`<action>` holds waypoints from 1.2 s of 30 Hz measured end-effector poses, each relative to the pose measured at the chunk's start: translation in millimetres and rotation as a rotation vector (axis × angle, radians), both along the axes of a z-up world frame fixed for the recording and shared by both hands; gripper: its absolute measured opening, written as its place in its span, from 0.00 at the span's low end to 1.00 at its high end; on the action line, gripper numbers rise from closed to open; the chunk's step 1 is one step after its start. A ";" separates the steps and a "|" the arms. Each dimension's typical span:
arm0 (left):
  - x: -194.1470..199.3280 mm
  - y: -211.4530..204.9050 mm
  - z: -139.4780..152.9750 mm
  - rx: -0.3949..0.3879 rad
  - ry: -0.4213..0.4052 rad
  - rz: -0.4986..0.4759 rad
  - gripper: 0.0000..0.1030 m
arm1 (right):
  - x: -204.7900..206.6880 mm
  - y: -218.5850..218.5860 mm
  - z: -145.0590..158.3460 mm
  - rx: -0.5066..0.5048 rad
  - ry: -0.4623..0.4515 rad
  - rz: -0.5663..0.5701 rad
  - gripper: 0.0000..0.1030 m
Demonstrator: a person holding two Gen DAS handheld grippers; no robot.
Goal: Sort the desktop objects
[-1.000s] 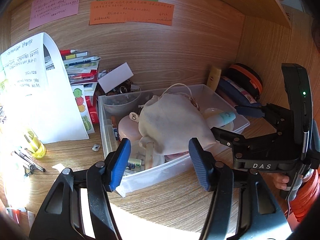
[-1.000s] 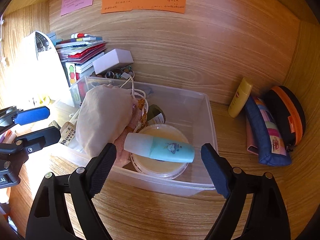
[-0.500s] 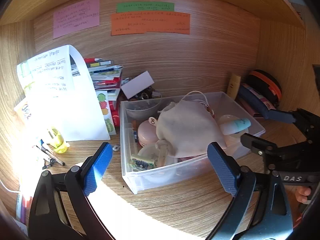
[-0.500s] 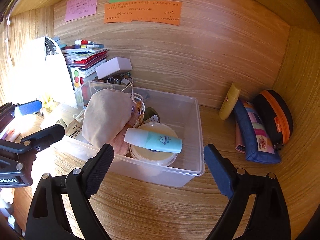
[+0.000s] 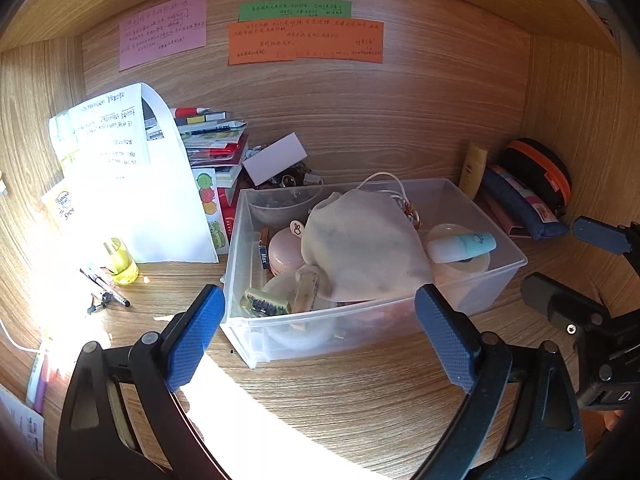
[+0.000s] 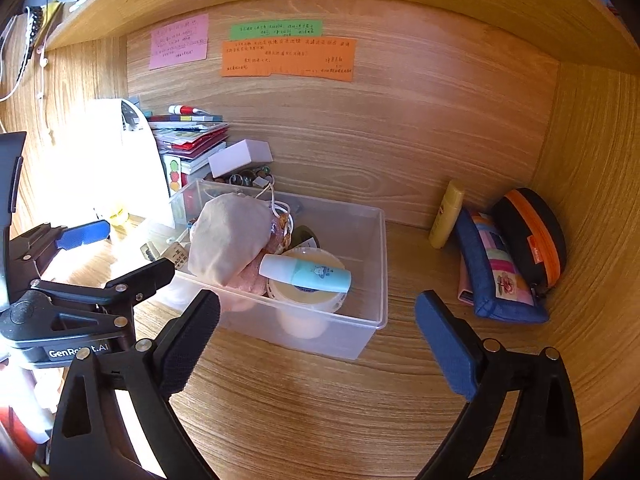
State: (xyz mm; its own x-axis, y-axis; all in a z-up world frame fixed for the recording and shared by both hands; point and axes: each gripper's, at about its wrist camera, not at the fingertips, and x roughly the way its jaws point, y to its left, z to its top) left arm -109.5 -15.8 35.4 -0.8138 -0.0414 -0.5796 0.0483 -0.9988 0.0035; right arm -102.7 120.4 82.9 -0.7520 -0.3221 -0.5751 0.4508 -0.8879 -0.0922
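Both claws empty in front of the clear plastic bin — right claw nearer the loose pouches

The right claw [image 6: 316, 344] has nothing between its blue pads and its jaws are opening wide; the left claw [image 5: 320, 340] stands spread apart and empty too. Just beyond both sits the clear rectangular plastic bin [image 6: 380, 264] on the wooden table [image 6: 320, 400], already holding a cream drawstring cloth bag [image 6: 228, 236] and a white-and-mint tube [image 6: 306, 274] lying crosswise on a round tub. To the right of the bin, against the back corner, lie a yellow bottle [image 6: 446, 216], a blue patterned pencil pouch [image 6: 496, 268] and a black-and-orange zip case [image 6: 532, 236]. The pouch's long axis runs away from the claw — probably the right hand's reach. Left of the bin, pens [image 5: 106, 290] and a small yellow bottle [image 5: 120, 260] lie on the left hand's side.
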 end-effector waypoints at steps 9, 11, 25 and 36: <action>4.0 -0.3 -2.5 0.007 0.000 -0.009 0.94 | 8.1 6.9 -2.4 -0.020 -0.018 -0.014 0.96; 4.1 -0.2 -3.9 0.004 -0.006 -0.014 0.94 | 6.7 7.3 -4.0 -0.026 -0.030 -0.016 0.96; 5.2 -1.9 -5.1 0.006 -0.005 -0.019 0.94 | -0.2 0.7 -10.3 -0.016 -0.060 -0.018 0.96; 4.5 -3.9 -5.9 0.012 -0.006 -0.027 0.94 | -3.3 0.0 -10.7 -0.013 -0.071 -0.020 0.96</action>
